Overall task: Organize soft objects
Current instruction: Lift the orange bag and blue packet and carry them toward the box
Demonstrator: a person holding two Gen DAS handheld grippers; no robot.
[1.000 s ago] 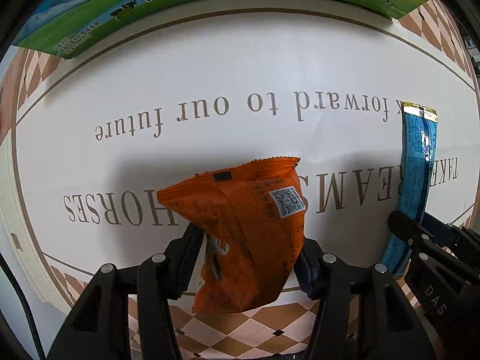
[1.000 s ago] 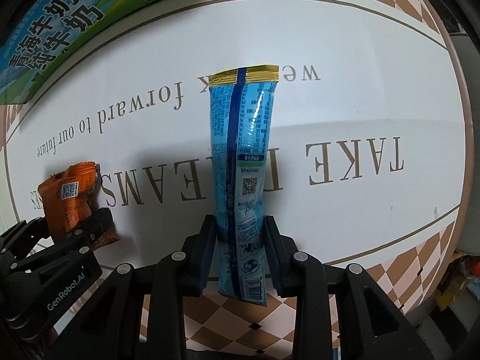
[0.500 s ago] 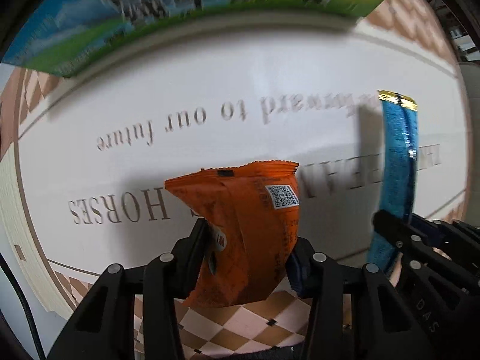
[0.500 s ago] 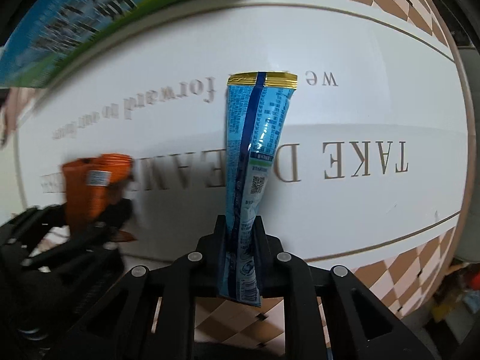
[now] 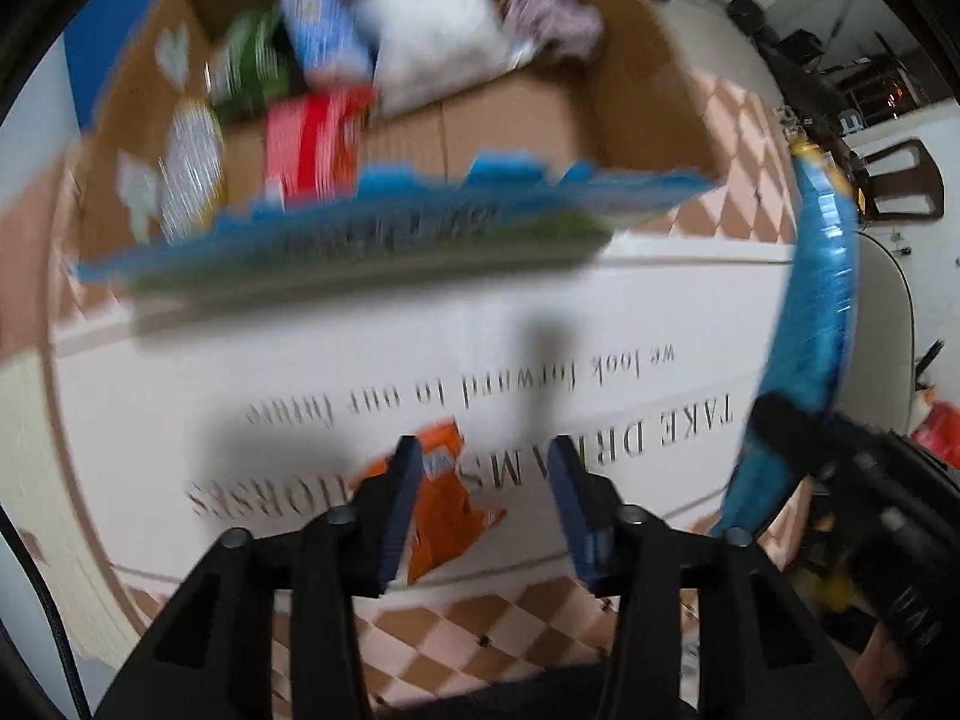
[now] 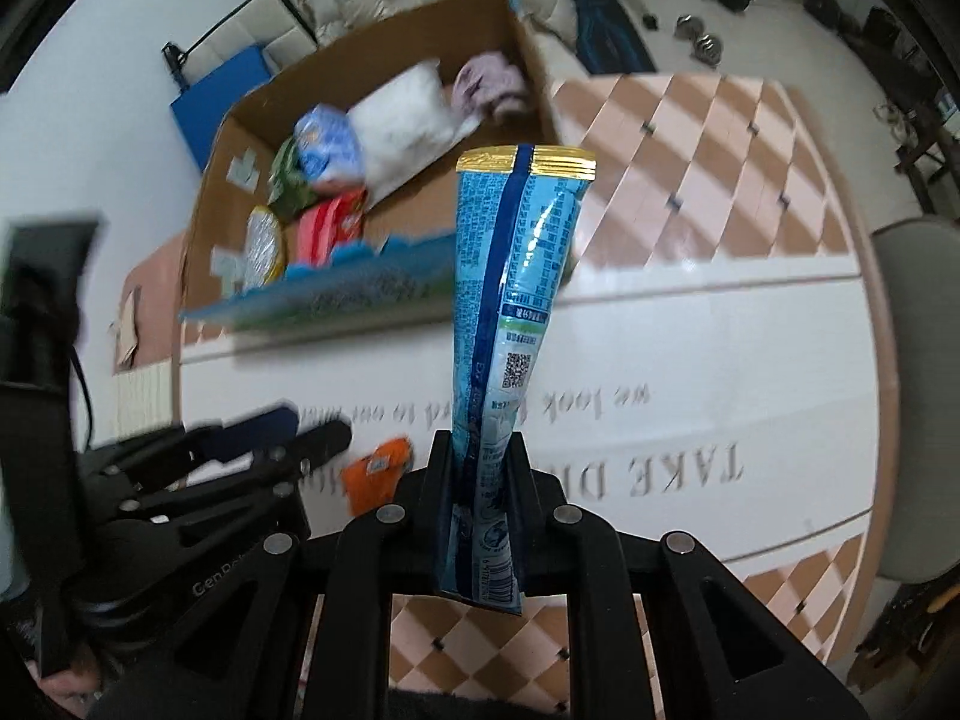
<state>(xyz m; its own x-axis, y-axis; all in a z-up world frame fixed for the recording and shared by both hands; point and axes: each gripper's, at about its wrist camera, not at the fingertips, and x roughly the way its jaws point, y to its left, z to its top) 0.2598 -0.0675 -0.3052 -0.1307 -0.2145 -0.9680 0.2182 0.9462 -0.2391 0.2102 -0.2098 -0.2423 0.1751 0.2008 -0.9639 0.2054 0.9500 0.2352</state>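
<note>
The right gripper is clamped on the lower end of a long blue packet, which stands up from the jaws with its gold-sealed end pointing away. A second ago that packet lay flat on the desk between wider jaws; now it hangs clear of the surface.

The left gripper stands open with nothing between its blue pads. The orange packet, which those jaws were pinching half a second ago, now lies loose on the desk below them, over the printed lettering, just to the right of the left finger as its camera sees it. In the right wrist view it sits small on the desk beside the left gripper's fingertips.

Both views now take in much more of the scene than before: an open cardboard box on the far side, holding several soft packets, and the checkered cloth around the desk's white centre. The left view is blurred.
</note>
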